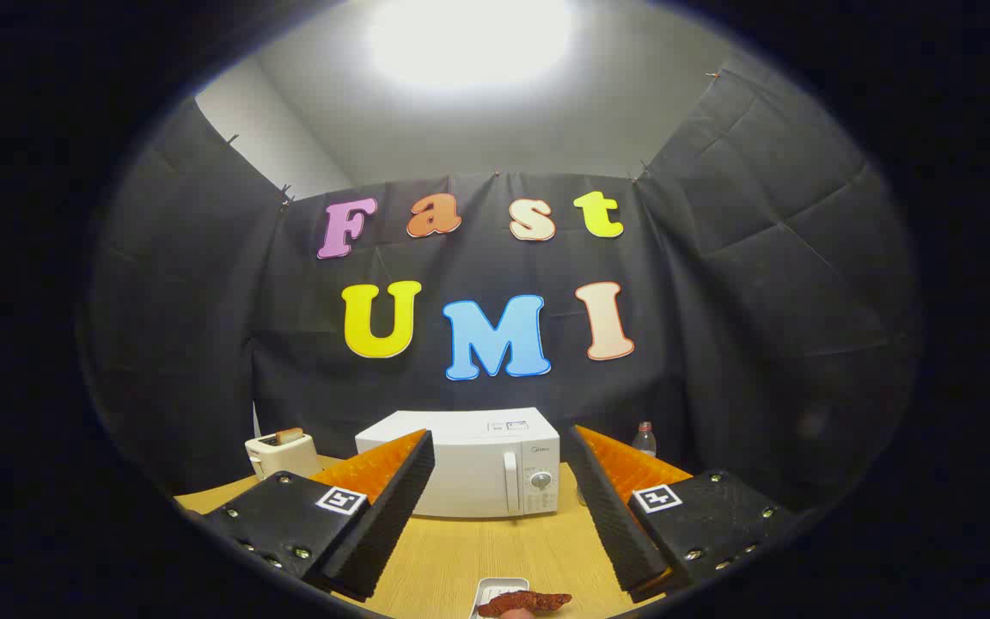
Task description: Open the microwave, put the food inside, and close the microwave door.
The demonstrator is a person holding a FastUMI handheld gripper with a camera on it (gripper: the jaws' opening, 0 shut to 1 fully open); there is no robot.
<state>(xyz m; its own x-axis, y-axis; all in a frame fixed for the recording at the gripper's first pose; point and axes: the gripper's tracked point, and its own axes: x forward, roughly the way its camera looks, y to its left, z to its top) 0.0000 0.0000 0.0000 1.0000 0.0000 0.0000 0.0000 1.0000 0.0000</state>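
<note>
White and shut, the microwave (469, 464) stood at the table's (452, 559) far edge beyond our gripper (499, 481), whose fingers we held wide apart on nothing, while the food (522, 603) lay on a small tray (488, 591) at the near edge, a toaster (280, 451) toward the far left corner.
</note>
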